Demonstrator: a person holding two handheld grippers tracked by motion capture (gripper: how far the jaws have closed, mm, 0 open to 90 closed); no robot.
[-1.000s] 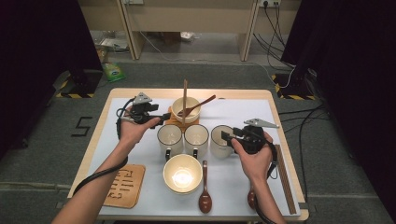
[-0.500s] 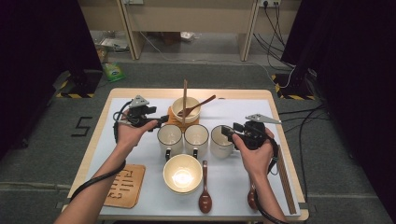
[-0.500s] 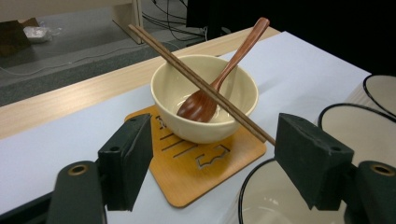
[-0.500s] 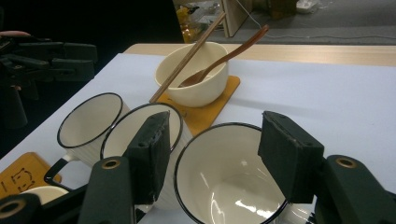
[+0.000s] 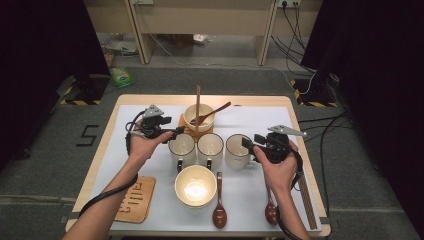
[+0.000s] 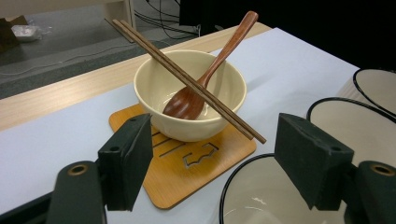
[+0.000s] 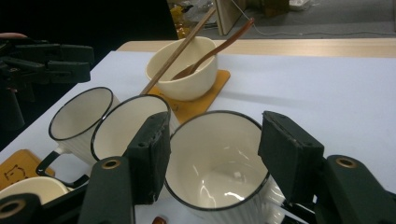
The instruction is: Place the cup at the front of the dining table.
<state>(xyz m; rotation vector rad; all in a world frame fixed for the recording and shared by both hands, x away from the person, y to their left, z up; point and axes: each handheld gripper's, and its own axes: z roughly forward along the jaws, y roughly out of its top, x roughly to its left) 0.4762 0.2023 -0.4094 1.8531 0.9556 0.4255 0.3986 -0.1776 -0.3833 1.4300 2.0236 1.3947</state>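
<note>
Right gripper view: the right gripper (image 7: 212,154) has its jaws spread on either side of the right-hand enamel mug (image 7: 217,163), the pads just clear of its rim. Left gripper (image 6: 212,163) jaws are spread and empty, just above the left-hand mug (image 6: 254,196); beyond them stands a bowl (image 6: 189,93) holding a wooden spoon (image 6: 205,77) and chopsticks (image 6: 187,77) on an orange coaster (image 6: 187,175).

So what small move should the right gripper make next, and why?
Probably close the right gripper on the rightmost mug. Its open jaws already straddle the mug's rim, one pad at each side, though contact is hard to judge. The left gripper is open, aimed at the bowl, holding nothing.
</note>
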